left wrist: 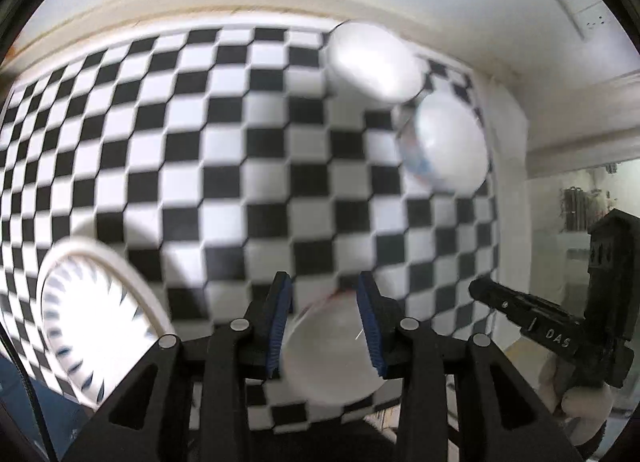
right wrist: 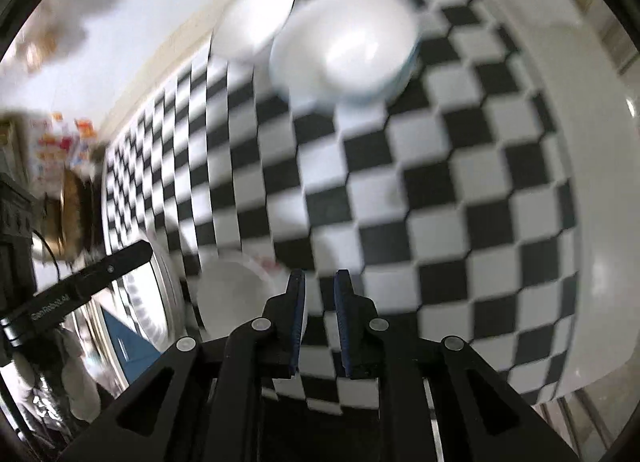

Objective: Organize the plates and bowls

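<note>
Black-and-white checks cover the tablecloth (left wrist: 224, 150), and everything else is placed against it here. In the left wrist view the left gripper (left wrist: 326, 322) has its blue-padded jaws spread around a small white bowl (left wrist: 328, 358) at the cloth's near edge; the pads sit against the bowl's two sides, though blur hides how firmly they press. A faint red mark shows at the bowl's far rim. To the left of that bowl, also at the near edge of the cloth, lies a white plate (left wrist: 92, 314) with dark rays around its inner border. At the cloth's far right corner stand two more white bowls: one with a bluish pattern on its outer wall (left wrist: 444, 150), and a plain one (left wrist: 372, 60) just beyond it, the two touching or nearly so.

In the right wrist view the right gripper (right wrist: 320, 322) hangs over the cloth with its jaws only narrowly parted and nothing between them. Its left pad sits just beside the rim of the small white bowl, without a clear sign of contact. The patterned bowl and the plain one appear at the cloth's far end, side by side. All of this view is smeared by motion.
</note>
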A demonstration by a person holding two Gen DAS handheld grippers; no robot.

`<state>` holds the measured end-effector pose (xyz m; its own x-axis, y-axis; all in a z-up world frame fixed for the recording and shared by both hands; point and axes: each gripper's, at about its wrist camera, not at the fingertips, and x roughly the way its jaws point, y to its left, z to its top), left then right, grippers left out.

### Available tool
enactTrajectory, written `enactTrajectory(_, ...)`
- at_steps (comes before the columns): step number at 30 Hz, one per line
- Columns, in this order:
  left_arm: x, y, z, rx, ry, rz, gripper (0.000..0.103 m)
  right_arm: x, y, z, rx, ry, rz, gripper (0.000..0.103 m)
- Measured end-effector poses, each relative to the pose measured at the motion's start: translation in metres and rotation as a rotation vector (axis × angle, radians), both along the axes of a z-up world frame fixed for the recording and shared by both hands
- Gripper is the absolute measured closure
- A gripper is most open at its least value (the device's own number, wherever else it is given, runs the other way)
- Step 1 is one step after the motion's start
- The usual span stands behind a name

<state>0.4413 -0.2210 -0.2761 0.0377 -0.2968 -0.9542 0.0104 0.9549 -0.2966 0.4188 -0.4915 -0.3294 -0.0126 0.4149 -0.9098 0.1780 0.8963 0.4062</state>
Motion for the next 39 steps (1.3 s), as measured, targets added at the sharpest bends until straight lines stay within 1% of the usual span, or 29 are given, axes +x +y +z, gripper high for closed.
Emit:
enactTrajectory(2,0.018,-0.012,-0.004,-0.034,0.011,-0.015,0.071,0.021,-0.019,0.009,-0.037,-0.04,-0.032,0.078)
enactTrajectory(4,0.041,-0.03,-0.014,-0.058,0.034,-0.029,0.071,0.045,-0.036,0.011,-0.061,-0.074,-0.058,0.077)
enactTrajectory(6,0.061,-0.048,-0.025,-0.087,0.062,-0.036,0.071,0.064,-0.049,0.005,-0.068,-0.07,-0.084,0.077)
enactTrajectory(9,0.085,-0.066,-0.043,-0.121,0.109,-0.042,0.071,0.096,-0.066,-0.011,-0.04,-0.06,-0.122,0.077)
enactTrajectory(12,0.101,-0.084,-0.059,-0.149,0.148,-0.048,0.071,0.114,-0.069,-0.029,-0.029,-0.044,-0.134,0.077)
enactTrajectory(15,0.113,-0.098,-0.071,-0.152,0.164,-0.065,0.071,0.13,-0.073,-0.048,-0.013,-0.019,-0.142,0.077)
enactTrajectory(19,0.124,-0.109,-0.088,-0.103,0.183,-0.078,0.071,0.14,-0.078,-0.072,0.009,0.023,-0.144,0.077)
enactTrajectory(22,0.129,-0.114,-0.098,-0.095,0.19,-0.09,0.073,0.143,-0.078,-0.09,0.023,0.057,-0.148,0.077)
enactTrajectory(23,0.13,-0.114,-0.1,-0.094,0.191,-0.092,0.073,0.145,-0.078,-0.096,0.046,0.07,-0.153,0.077)
enactTrajectory(26,0.129,-0.118,-0.103,-0.073,0.17,-0.101,0.073,0.145,-0.082,-0.104,0.073,0.079,-0.162,0.079)
enactTrajectory(27,0.127,-0.119,-0.101,-0.062,0.158,-0.108,0.074,0.146,-0.081,-0.104,0.073,0.072,-0.158,0.084)
enactTrajectory(30,0.124,-0.123,-0.097,-0.046,0.132,-0.126,0.074,0.145,-0.075,-0.099,0.046,0.058,-0.14,0.086)
enactTrajectory(32,0.122,-0.125,-0.093,-0.038,0.117,-0.139,0.074,0.142,-0.073,-0.095,0.02,0.049,-0.126,0.088)
enactTrajectory(36,0.116,-0.127,-0.081,-0.033,0.082,-0.158,0.074,0.137,-0.071,-0.087,0.021,0.034,-0.124,0.088)
enactTrajectory(39,0.112,-0.129,-0.069,-0.034,0.058,-0.17,0.074,0.132,-0.072,-0.075,0.019,0.014,-0.121,0.088)
